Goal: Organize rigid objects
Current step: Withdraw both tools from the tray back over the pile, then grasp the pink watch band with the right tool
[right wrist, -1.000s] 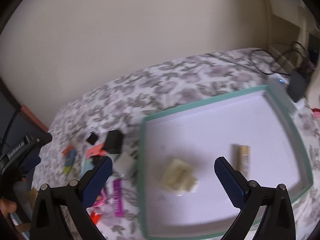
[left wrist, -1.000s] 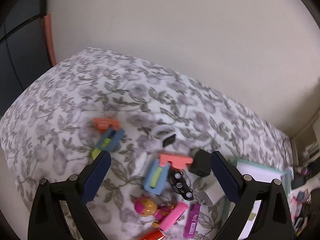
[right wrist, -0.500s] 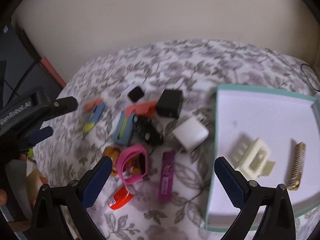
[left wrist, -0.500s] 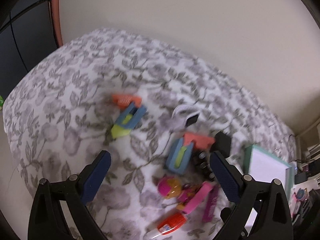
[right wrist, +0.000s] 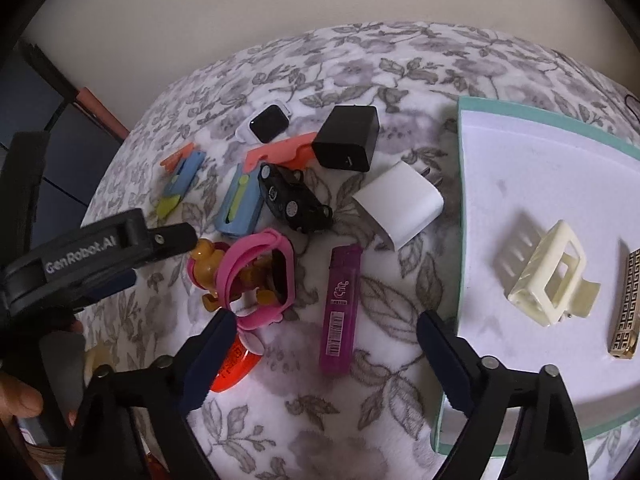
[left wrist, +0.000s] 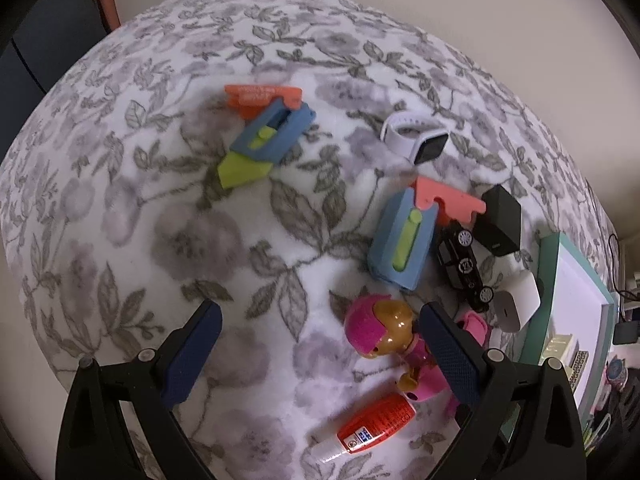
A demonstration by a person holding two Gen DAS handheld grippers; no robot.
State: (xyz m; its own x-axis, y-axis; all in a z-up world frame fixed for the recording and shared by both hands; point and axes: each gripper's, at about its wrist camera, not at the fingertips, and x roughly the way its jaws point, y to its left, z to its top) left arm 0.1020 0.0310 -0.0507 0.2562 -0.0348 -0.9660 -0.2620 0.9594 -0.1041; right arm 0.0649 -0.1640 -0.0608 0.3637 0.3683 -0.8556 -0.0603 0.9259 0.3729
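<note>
Small objects lie on a floral blanket point(left wrist: 160, 240). In the right wrist view my right gripper point(right wrist: 324, 328) is open just above a purple lighter point(right wrist: 340, 308). Around it lie a pink watch point(right wrist: 260, 280), a white charger point(right wrist: 400, 204), a black toy car point(right wrist: 292, 200), a black charger point(right wrist: 348, 138) and a red glue bottle point(right wrist: 236, 368). A white tray with teal rim point(right wrist: 464, 184) holds a cream hair claw point(right wrist: 548, 276) and a gold clip point(right wrist: 626, 304). My left gripper point(left wrist: 320, 316) is open, its right finger beside a pink toy figure point(left wrist: 380, 332).
Two blue-orange-green toy knives point(left wrist: 268, 136) point(left wrist: 408, 232) and a white smartwatch point(left wrist: 416, 140) lie farther back. The blanket drops off at the left and near edges. A wall stands behind. Dark furniture point(left wrist: 36, 40) is at far left.
Both grippers have moved lower and closer to the pile. The right view swung left from the tray to the lighter. Both stay open.
</note>
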